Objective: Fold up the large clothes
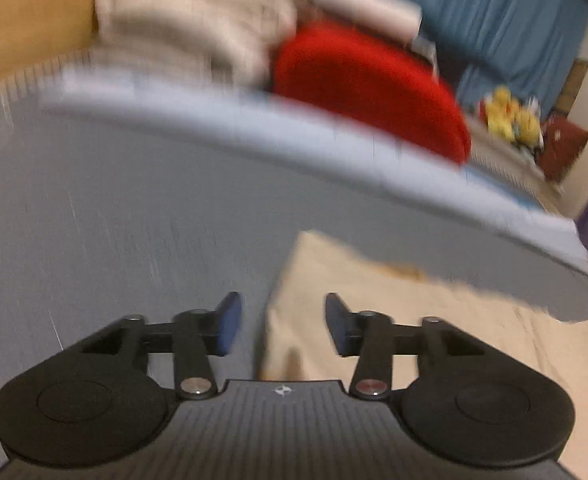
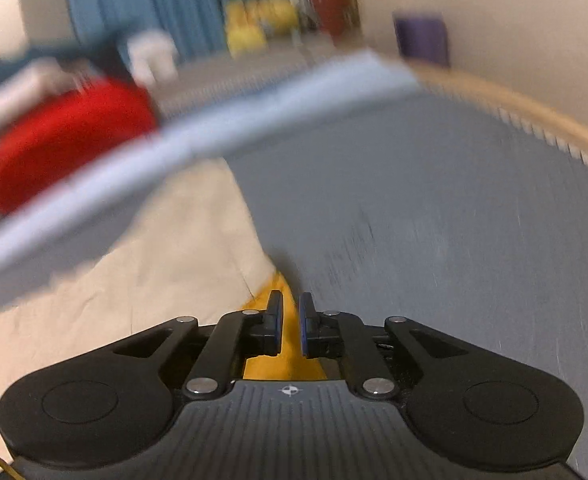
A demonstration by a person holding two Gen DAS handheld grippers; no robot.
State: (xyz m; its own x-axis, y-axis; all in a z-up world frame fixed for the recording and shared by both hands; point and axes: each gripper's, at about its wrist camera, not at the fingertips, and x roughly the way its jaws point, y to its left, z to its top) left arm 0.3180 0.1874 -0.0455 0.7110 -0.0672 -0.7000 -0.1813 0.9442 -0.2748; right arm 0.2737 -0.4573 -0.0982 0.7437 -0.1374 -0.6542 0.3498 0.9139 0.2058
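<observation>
- The cream garment (image 1: 414, 320) lies spread flat on the grey mat (image 1: 133, 220); in the right wrist view its yellow-orange trim (image 2: 289, 344) shows at the garment's edge.
- Left gripper (image 1: 283, 324) hovers over the garment's corner, fingers apart, nothing between them.
- Right gripper (image 2: 291, 328) sits right at the yellow-orange trim, fingers close together with a narrow gap; whether they pinch the fabric, I cannot tell.
- Beyond the garment, a pale blue mat edge (image 1: 253, 128) crosses both views.
- Past that edge, a red cushion (image 1: 374, 88), folded white bedding (image 1: 181, 20), yellow soft toys (image 1: 510, 116) and a blue curtain (image 1: 494, 12), all blurred.
</observation>
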